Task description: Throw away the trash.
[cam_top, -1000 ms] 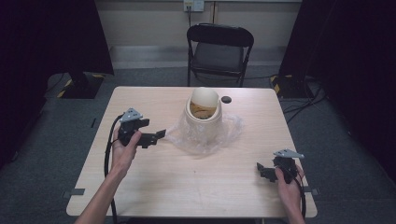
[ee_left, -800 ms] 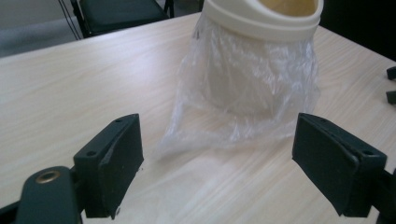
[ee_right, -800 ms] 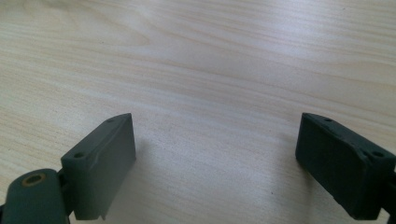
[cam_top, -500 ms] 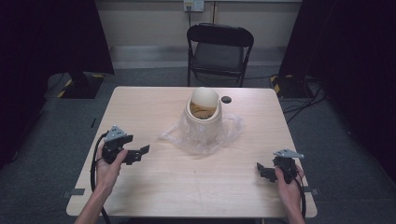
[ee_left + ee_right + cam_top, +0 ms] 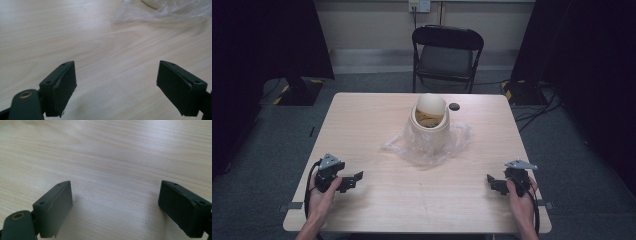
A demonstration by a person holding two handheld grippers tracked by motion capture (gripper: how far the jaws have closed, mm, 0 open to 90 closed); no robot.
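Observation:
A cream-coloured tub (image 5: 429,120) with its round lid tipped up stands at the table's middle back, something brownish inside it. It sits on a crumpled clear plastic bag (image 5: 428,146), whose edge shows in the left gripper view (image 5: 160,12). My left gripper (image 5: 354,178) rests near the table's front left, held by a hand, its jaws wide apart over bare wood (image 5: 116,82). My right gripper (image 5: 490,181) lies near the front right, also open with nothing between its jaws (image 5: 115,205).
A small black round object (image 5: 454,106) lies on the wooden table (image 5: 362,115) right of the tub. A black folding chair (image 5: 447,55) stands behind the table's far edge. Cables run across the grey floor at the right.
My left gripper has drawn back from beside the plastic bag toward the table's front left. The right gripper has stayed in place.

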